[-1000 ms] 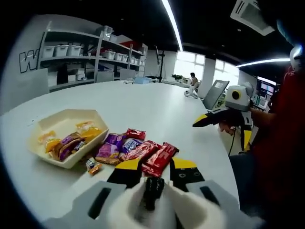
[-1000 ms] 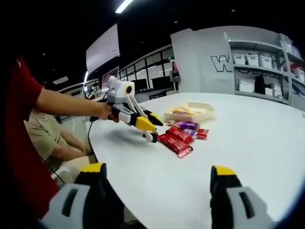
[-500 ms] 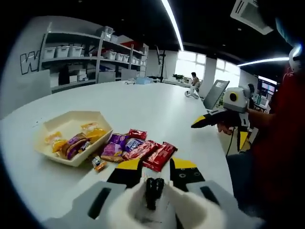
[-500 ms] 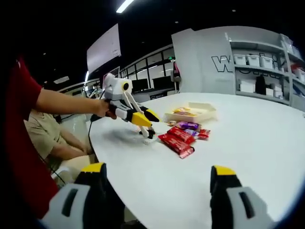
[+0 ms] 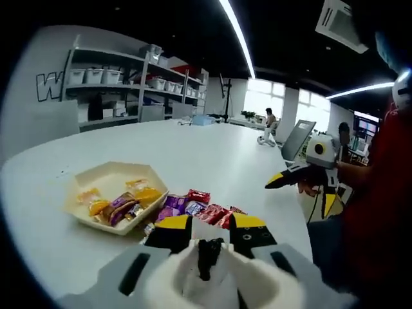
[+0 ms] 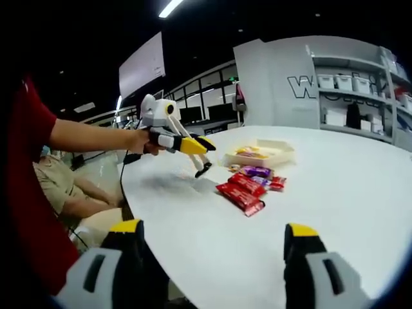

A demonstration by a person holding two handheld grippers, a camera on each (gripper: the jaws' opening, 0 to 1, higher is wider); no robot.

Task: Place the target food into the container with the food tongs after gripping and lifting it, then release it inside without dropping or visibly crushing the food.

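Note:
A beige tray (image 5: 82, 197) (image 6: 284, 152) holds several wrapped snacks. Beside it on the white table lie loose snacks: purple packets (image 5: 174, 203) and red bars (image 5: 216, 215) (image 6: 241, 194). My left gripper (image 5: 210, 223) (image 6: 205, 145) is shut on the black food tongs (image 5: 207, 248) (image 6: 201, 168). The tongs' tip hangs above the table, just short of the red bars, with no food in it. Held low near the table's front edge, my right gripper (image 6: 212, 229) (image 5: 284, 177) stands open with nothing between its jaws.
The round white table (image 6: 360, 193) stretches far behind the snacks. Shelves with white bins (image 5: 109, 77) line the back wall. A person in a red sleeve (image 6: 26, 135) holds the grippers; another person (image 6: 61, 187) sits by the table's edge.
My left gripper has risen and drawn back from the red bars, lifting the tongs' tip off the table. The right gripper has stayed put.

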